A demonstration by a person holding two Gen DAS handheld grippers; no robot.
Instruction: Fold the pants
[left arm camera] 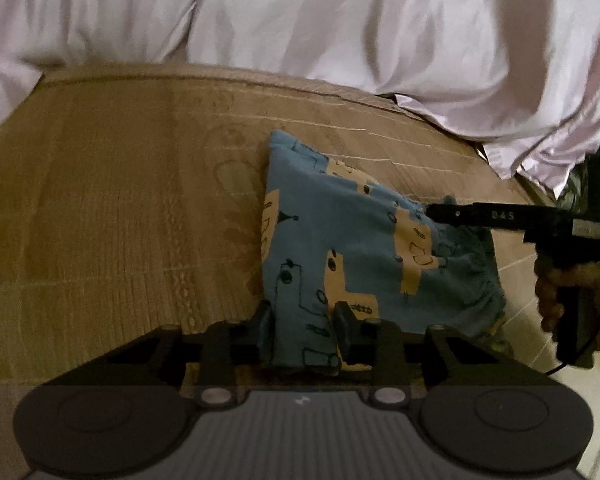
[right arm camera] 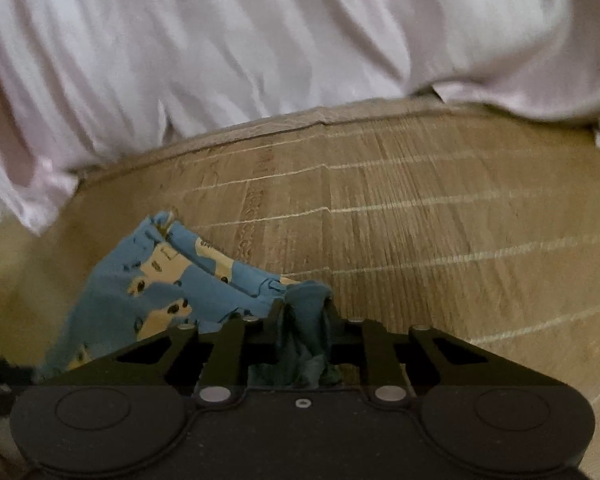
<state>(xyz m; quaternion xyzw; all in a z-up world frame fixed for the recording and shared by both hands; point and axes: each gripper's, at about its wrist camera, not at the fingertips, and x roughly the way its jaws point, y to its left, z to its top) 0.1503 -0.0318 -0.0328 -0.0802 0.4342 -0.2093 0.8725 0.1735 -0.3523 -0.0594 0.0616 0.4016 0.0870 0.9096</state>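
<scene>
pants (left arm camera: 340,248) lay on mat (left arm camera: 120,220), long axis running away from left gripper (left arm camera: 303,320) | left clamped near hem | right gripper (right arm camera: 306,312) pinched bunched waistband, right side

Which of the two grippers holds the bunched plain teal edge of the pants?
The right gripper: its fingers pinch bunched plain teal fabric. The left gripper grips a flat printed part of the pants.
</scene>
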